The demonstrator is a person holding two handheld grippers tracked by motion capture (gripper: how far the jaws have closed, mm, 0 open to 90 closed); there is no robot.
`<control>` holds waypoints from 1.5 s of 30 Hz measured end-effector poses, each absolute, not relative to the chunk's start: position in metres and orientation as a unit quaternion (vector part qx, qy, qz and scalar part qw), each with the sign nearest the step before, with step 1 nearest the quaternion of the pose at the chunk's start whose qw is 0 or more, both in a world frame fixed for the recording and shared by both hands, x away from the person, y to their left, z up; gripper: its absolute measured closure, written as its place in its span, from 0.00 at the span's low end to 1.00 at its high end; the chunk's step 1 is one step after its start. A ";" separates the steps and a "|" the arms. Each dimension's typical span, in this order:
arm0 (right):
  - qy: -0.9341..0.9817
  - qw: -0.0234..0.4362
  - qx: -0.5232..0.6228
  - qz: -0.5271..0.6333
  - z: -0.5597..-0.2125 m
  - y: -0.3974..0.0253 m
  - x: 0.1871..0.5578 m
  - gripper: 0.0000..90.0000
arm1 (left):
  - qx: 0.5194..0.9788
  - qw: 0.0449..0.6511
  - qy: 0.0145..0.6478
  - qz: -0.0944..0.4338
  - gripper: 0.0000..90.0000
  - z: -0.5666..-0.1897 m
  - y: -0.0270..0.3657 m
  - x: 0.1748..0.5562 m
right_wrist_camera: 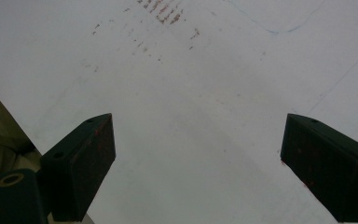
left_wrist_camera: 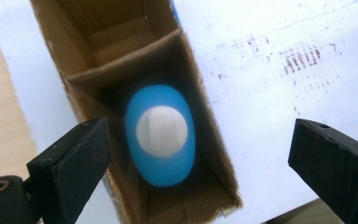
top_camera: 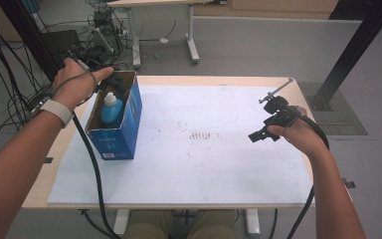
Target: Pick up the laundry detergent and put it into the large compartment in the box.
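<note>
The left gripper [left_wrist_camera: 196,163] hangs jaws spread above the blue plastic bottle with a white cap [left_wrist_camera: 161,135], upright in the open blue cardboard box [top_camera: 129,117]. Probably best: descend straight, centring the cap between the fingers. The right gripper [right_wrist_camera: 196,163] idles, spread.

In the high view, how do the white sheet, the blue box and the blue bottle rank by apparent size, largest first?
1. White sheet
2. Blue box
3. Blue bottle, standing partly hidden inside the box, so only its top part can be judged.
</note>
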State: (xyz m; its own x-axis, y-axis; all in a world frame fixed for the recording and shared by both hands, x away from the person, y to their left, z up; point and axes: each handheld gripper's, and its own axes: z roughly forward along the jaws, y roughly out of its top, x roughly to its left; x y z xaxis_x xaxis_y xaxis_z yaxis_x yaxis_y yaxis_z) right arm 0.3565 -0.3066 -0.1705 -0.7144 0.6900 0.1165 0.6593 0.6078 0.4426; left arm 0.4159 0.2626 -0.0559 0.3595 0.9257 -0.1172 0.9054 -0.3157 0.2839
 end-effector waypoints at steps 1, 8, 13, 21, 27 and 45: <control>0.896 0.033 0.377 0.233 -0.170 -0.306 0.356 0.11 | 0.813 0.154 0.560 0.037 0.07 -0.051 0.262 0.414; 0.894 0.033 0.380 0.235 -0.170 -0.308 0.353 0.11 | 0.838 0.174 0.516 0.047 0.06 -0.020 0.255 0.403; 0.892 0.032 0.383 0.238 -0.171 -0.312 0.352 0.11 | 0.859 0.183 0.475 0.055 0.06 0.000 0.247 0.395; 0.891 0.035 0.385 0.239 -0.168 -0.313 0.349 0.10 | 0.896 0.174 0.404 0.062 0.06 0.024 0.225 0.390; 0.890 0.035 0.387 0.240 -0.165 -0.313 0.348 0.10 | 0.920 0.164 0.353 0.050 0.06 0.030 0.208 0.395; 0.879 0.044 0.408 0.244 -0.162 -0.321 0.328 0.09 | 0.973 0.135 0.183 0.025 0.06 0.005 0.139 0.406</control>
State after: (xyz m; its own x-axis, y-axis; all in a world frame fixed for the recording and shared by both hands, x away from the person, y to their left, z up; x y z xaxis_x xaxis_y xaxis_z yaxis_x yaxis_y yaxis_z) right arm 0.3279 -0.3214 -0.1619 -0.6638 0.7379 0.1221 0.6952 0.5486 0.4644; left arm 0.4062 0.1386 0.0045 0.9317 0.3633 -0.0009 0.3498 -0.8964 0.2722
